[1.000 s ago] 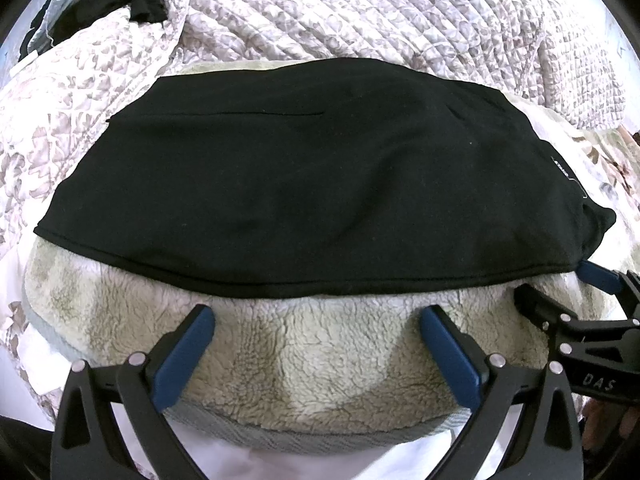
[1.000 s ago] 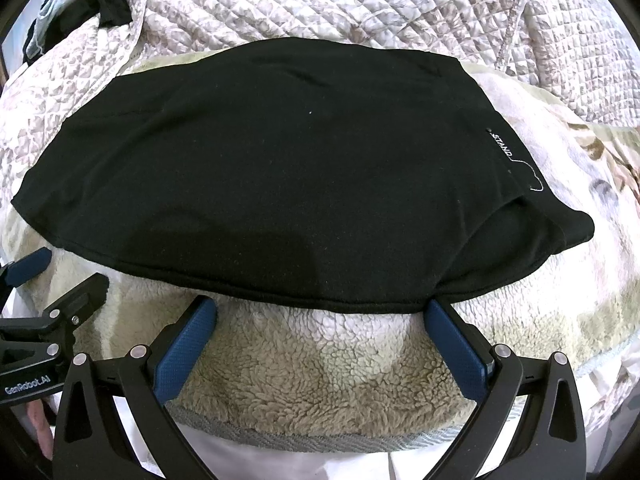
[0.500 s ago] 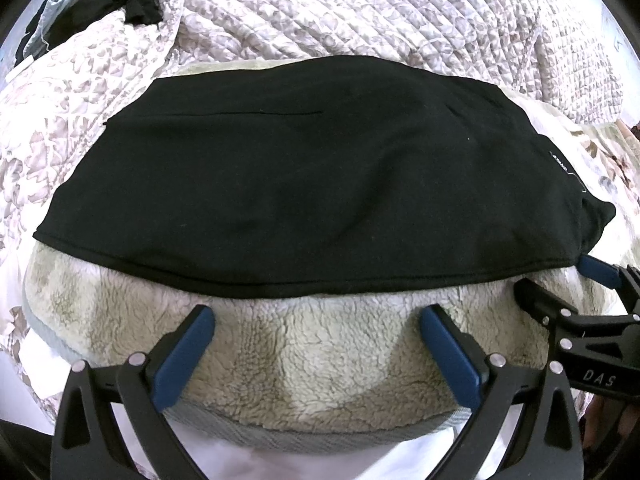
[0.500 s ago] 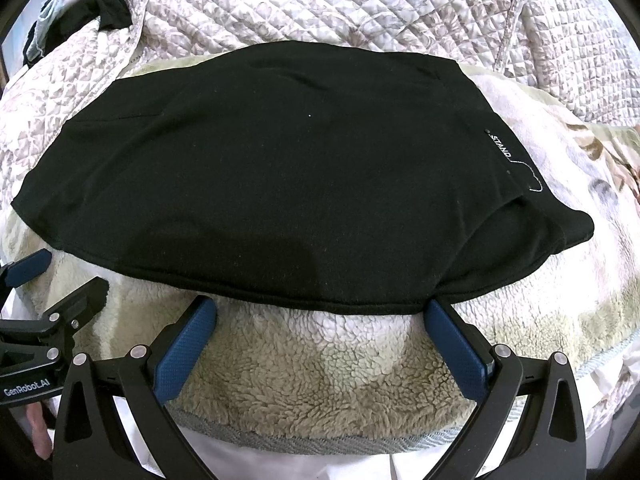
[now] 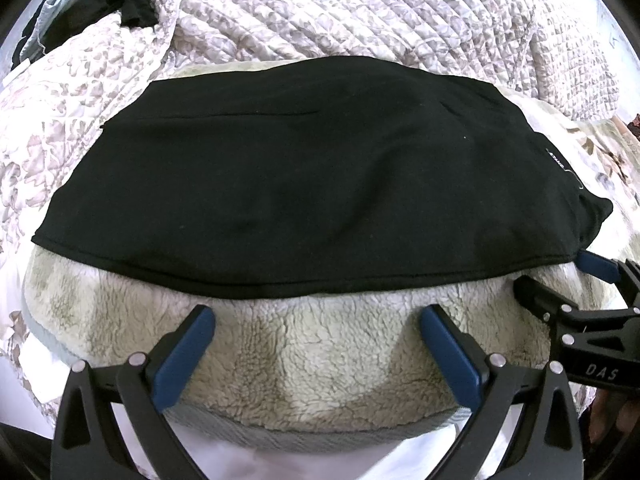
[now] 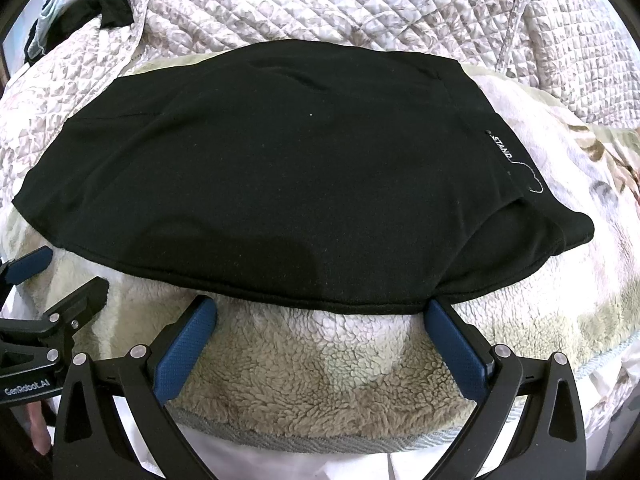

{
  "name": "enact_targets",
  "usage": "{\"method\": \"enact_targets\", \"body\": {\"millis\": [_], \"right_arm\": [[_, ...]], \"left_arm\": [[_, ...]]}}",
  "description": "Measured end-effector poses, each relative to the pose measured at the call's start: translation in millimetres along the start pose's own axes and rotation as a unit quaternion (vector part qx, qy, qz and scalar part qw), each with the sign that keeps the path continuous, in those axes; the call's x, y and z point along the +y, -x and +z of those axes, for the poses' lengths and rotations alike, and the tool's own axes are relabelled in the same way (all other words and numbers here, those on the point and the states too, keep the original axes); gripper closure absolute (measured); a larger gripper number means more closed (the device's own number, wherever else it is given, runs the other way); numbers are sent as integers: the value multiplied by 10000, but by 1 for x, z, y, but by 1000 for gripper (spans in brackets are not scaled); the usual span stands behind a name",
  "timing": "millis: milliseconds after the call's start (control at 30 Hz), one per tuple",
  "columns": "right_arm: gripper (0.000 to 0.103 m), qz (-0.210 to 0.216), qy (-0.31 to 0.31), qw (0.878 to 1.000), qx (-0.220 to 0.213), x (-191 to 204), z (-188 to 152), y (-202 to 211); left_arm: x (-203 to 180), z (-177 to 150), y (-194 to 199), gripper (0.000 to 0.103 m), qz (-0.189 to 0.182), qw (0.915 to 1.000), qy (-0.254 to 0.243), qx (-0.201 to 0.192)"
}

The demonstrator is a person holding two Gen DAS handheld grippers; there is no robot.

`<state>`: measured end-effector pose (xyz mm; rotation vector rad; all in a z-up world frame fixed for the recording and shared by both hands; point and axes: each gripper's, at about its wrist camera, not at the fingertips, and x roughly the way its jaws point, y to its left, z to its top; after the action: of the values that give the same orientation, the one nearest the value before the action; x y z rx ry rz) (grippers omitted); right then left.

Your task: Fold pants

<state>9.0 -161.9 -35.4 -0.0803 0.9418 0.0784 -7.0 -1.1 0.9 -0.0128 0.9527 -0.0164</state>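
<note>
Both tools are spread wide and hold nothing. I have the left tool (image 5: 316, 344) low over the fleece blanket (image 5: 320, 360), its tips just short of the near hem of the black pants (image 5: 288, 184), which lie flat ahead of it. The right tool (image 6: 320, 340) sits closer in, its right fingertip (image 6: 438, 312) touching or tucked under that hem near the corner, the left one beside it. I judge I am lined up this way to pinch the near edge at two spots and carry it away from me over the rest. From the left tool, the right one (image 5: 576, 284) shows off to its right at the pants' corner. A quilted bedspread (image 6: 320, 0) lies beyond.
</note>
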Motion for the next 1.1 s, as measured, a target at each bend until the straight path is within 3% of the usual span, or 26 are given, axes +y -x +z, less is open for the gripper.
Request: {"method": "enact_targets", "body": {"millis": [533, 867, 1100], "right_arm": [[0, 115, -98, 9998, -140, -4, 0, 9], [0, 202, -120, 9992, -310, -4, 1, 16], [0, 230, -207, 9989, -341, -7, 2, 16]], "left_arm": [[8, 3, 6, 1, -172, 9998, 130, 9], [16, 6, 12, 11, -217, 9990, 372, -67], [22, 9, 14, 12, -218, 9985, 486, -117]]}}
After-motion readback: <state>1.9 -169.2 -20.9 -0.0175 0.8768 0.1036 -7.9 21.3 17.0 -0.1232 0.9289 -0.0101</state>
